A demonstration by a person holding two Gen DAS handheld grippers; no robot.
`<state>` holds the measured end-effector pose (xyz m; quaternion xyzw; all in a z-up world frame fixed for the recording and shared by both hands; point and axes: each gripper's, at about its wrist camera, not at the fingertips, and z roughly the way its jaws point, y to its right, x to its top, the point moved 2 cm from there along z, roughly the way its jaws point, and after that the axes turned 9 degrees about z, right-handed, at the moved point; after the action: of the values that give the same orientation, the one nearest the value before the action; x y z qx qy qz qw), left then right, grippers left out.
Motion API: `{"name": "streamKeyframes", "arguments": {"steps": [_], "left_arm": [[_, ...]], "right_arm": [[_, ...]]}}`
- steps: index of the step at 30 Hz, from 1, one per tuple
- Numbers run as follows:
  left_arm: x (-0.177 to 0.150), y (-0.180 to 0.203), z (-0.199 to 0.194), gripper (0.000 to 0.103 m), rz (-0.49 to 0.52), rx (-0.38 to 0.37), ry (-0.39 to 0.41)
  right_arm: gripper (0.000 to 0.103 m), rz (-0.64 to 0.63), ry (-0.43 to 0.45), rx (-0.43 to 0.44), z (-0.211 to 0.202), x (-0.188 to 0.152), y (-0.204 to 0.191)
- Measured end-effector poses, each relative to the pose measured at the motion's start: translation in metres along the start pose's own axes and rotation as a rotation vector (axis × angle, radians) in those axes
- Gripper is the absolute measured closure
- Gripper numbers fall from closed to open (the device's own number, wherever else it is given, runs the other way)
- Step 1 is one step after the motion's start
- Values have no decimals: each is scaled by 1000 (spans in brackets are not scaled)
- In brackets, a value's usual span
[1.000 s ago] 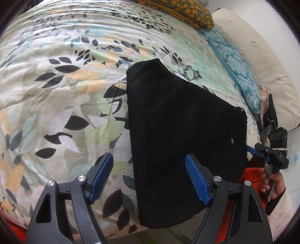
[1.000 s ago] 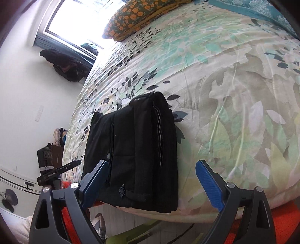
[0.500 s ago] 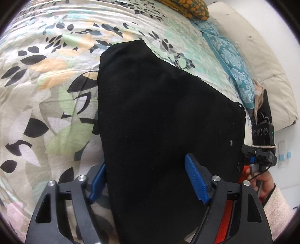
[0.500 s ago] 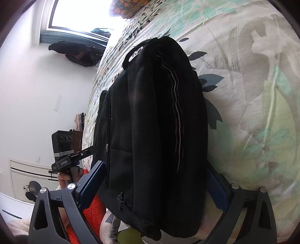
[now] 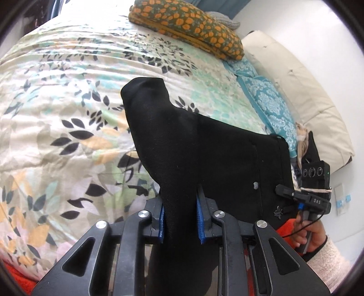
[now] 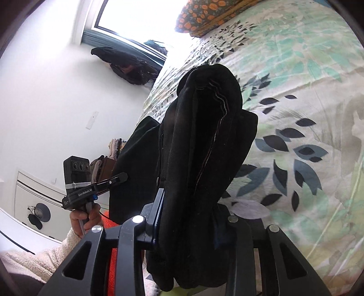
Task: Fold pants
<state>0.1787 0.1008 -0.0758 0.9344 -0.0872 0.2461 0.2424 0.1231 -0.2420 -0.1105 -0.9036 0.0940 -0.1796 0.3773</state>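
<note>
- Between the left tool's [image 5: 179,218] closed blue pads, the folded black pants [image 5: 204,154] bunch, lifted off the floral bed [image 5: 56,102].
- Right tool [image 6: 188,218] clamps the thick opposite edge.
- Soft, limp, layered fabric; best gripped through every layer.

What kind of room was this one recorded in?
Almost certainly a bedroom: the black pants lie on a bed with a leaf-print duvet, an orange-patterned pillow at its head and a window beyond.

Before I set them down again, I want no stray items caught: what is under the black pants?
Around the black pants only the floral duvet shows. The patch straight beneath them is covered. Left gripper and right gripper each clamp an end.
</note>
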Motion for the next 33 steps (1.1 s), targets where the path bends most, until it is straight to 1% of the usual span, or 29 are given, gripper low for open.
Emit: {"name": "streamKeyframes", "arguments": {"steps": [3,4,5,6,7,8,9,10,11,13,15,16,18,19,20,22,24,26,27,29,30,31,33], "left_arm": [[6,-28,-1,81,-40,42,13],[5,-37,6,78,-37,83,4],[2,-48,15,74,-33,142,-17],[-5,-58,26,63,-30,224,-46],[-11,-67,34,54,-30,333,-78],[-20,-75,35,51,-35,432,-96],[-27,-79,29,46,-44,466,-82],[-33,-79,19,38,-54,454,-47],[-37,-75,6,29,-58,461,-18],[-42,-62,-18,28,-17,516,29],[-43,-38,-39,28,44,542,72],[-46,-27,-50,25,65,556,99],[-52,-7,-70,20,86,610,156],[-55,2,-77,20,97,637,177],[-59,11,-83,20,105,648,190],[-64,25,-88,20,97,625,186],[-73,39,-88,20,81,592,154],[-83,49,-91,20,73,591,137],[-86,53,-92,20,77,601,134],[-90,62,-97,20,95,607,139],[-92,67,-100,20,100,602,151],[-93,68,-103,20,96,599,167],[-95,71,-108,20,77,602,179]], "right_arm": [[69,-23,-5,-12,25,14,-12],[69,-31,-13,-30,37,17,-12],[67,-35,-26,-63,49,19,-9],[63,-21,-38,-112,64,22,-4],[56,-9,-38,-191,74,23,1],[38,-7,-22,-284,78,23,7],[28,-12,7,-346,76,21,10],[7,-28,51,-367,66,19,7],[0,-51,101,-385,53,15,1],[0,-126,166,-469,26,4,-15],[0,-231,228,-598,1,-9,-34],[0,-284,260,-665,-10,-18,-45],[0,-361,326,-785,-28,-30,-70],[0,-382,348,-823,-34,-37,-81],[0,-392,353,-836,-40,-47,-89],[0,-390,336,-850,-48,-63,-100],[0,-361,368,-868,-54,-84,-108],[0,-322,418,-881,-57,-104,-115],[0,-306,421,-861,-54,-110,-117],[0,-296,398,-816,-46,-122,-123],[0,-310,375,-814,-39,-124,-124],[0,-333,360,-827,-34,-127,-127],[0,-373,362,-862,-28,-130,-133]]}}
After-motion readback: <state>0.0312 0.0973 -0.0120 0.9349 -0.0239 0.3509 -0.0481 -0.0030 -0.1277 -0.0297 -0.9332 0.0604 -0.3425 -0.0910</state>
